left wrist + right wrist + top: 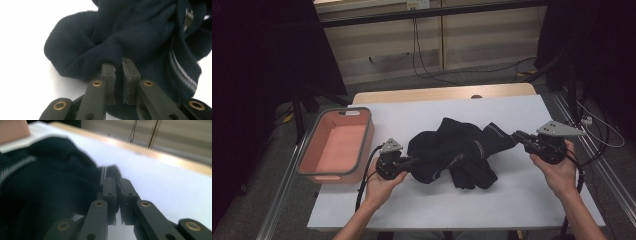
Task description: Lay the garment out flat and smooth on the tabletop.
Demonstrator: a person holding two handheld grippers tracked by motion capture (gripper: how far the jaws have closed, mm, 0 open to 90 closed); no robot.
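Observation:
A dark navy knitted garment (pixel 459 150) with pale grey stripes lies bunched in the middle of the white table (pixel 422 205). My left gripper (pixel 413 161) is at its left edge, shut on a fold of the fabric (pixel 110 53). My right gripper (pixel 515 135) is at the garment's right end, shut on a striped cuff or hem (pixel 108 173) that is drawn out toward the right. In the right gripper view the garment (pixel 45 192) spreads to the left of the jaws and looks blurred.
A pink basket (pixel 337 145) with a grey rim stands on the table's left side, close to my left hand. The table's wooden far edge (pixel 442 93) lies beyond the cloth. Cables (pixel 427 65) run across the floor behind, and metal rails (pixel 607 170) flank the right.

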